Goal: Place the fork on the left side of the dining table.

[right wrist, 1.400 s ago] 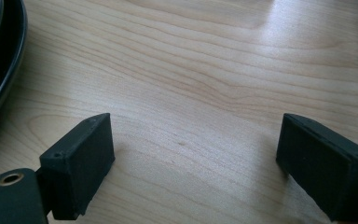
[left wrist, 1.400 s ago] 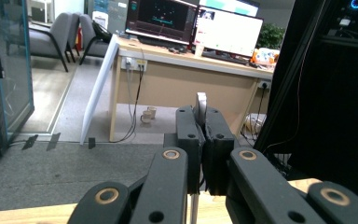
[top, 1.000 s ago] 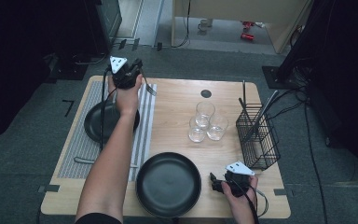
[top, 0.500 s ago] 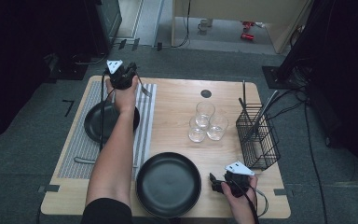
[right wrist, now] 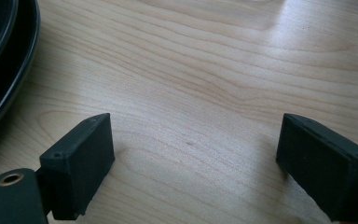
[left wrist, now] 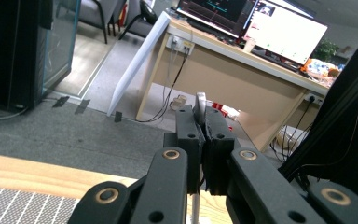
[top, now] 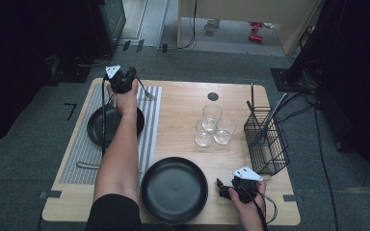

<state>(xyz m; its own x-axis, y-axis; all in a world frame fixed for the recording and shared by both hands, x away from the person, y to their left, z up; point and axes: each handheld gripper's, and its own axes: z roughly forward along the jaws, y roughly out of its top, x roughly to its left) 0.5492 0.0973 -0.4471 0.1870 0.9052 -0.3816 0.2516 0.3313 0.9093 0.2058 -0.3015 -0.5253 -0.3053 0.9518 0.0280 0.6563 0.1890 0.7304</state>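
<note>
We have the left gripper (top: 125, 79) at the table's (top: 183, 110) ten o'clock corner, jaws clenched on a fork (top: 144, 90). Our right gripper (top: 224, 188), near five o'clock, rests with jaws released.

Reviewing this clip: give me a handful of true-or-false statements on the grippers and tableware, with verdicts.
1. The left gripper is shut on a metal utensil. True.
2. The right gripper clamps a glass. False: its jaws stand open over bare table.
3. Three glasses stand left of the wire basket in the high view. True.
4. The near black plate lies on the striped mat. False: it lies on bare wood; the far black plate is on the mat.
</note>
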